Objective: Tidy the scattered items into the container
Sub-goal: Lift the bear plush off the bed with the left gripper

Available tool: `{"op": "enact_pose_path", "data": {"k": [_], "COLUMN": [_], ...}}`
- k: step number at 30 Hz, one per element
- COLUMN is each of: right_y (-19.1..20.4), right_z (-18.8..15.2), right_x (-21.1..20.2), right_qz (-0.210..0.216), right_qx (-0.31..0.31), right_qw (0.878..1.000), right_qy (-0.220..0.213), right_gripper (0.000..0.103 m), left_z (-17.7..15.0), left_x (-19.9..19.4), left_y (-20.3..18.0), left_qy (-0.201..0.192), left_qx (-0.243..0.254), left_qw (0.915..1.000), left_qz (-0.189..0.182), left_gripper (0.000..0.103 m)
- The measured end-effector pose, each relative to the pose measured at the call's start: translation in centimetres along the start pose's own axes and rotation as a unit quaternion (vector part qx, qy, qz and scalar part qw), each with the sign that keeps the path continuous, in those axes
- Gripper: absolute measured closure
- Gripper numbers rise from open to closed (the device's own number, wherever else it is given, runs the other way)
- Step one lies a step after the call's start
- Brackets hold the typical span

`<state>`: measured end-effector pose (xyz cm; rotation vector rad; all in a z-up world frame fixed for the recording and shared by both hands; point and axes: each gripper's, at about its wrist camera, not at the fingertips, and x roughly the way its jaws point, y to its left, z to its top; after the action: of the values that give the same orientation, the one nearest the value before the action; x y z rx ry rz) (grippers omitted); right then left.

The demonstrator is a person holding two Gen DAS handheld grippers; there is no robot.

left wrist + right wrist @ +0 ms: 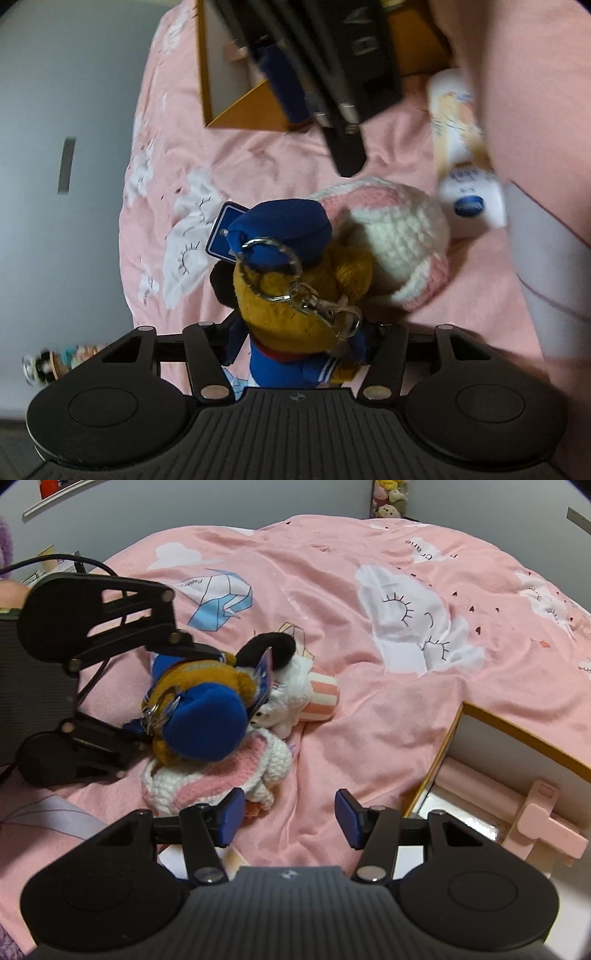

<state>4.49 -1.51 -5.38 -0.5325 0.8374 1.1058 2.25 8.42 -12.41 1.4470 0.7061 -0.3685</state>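
Left hand-held gripper (297, 328): clamped on plush bear (295, 291) with blue cap, at the body, key ring (269, 269) hanging over its head; bear directly ahead of the fingers, just above pink bedspread (177, 122).
Right hand-held gripper (290, 821): fingers apart, holding nothing; over bedspread, bear ahead and to its left.
Crocheted pink-and-white hat (399, 236): on bed, just beyond bear, touching it.
Lotion bottle (461, 147): lying ahead-right of left gripper, blurred.
Box (517, 753): open, yellow-edged, right of right gripper; pink item inside.
Small white plush (291, 698): beyond bear, beside striped piece.
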Motion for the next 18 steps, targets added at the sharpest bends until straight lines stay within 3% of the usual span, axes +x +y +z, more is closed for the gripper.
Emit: {"op": "enact_pose_path", "data": {"k": [5, 11, 14, 18], "right_y": [-0.3, 0.3, 1.4, 2.9], "right_z": [0.0, -0.2, -0.5, -1.1], "right_x": [0.0, -0.1, 0.1, 0.7], "right_qz": [0.003, 0.019, 0.023, 0.034], "right_qx": [0.012, -0.017, -0.071, -0.133], "right_qw": [1.000, 1.000, 0.997, 0.990], "right_qy": [-0.002, -0.001, 0.011, 0.023], "right_gripper": [0.045, 0.046, 0.046, 0.050], "left_z": [0.3, -0.4, -1.1, -2.4], "left_x": [-0.2, -2.0, -3.2, -4.8], "left_y": [1.4, 4.4, 6.4, 8.4], "left_qy": [0.016, 0.023, 0.025, 0.028], "left_qx": [-0.086, -0.204, -0.285, -0.405], "left_qw": [0.9961, 0.9785, 0.9577, 0.9127], "left_qz": [-0.003, -0.020, -0.033, -0.050], "left_gripper": [0.050, 0.052, 0.053, 0.053]}}
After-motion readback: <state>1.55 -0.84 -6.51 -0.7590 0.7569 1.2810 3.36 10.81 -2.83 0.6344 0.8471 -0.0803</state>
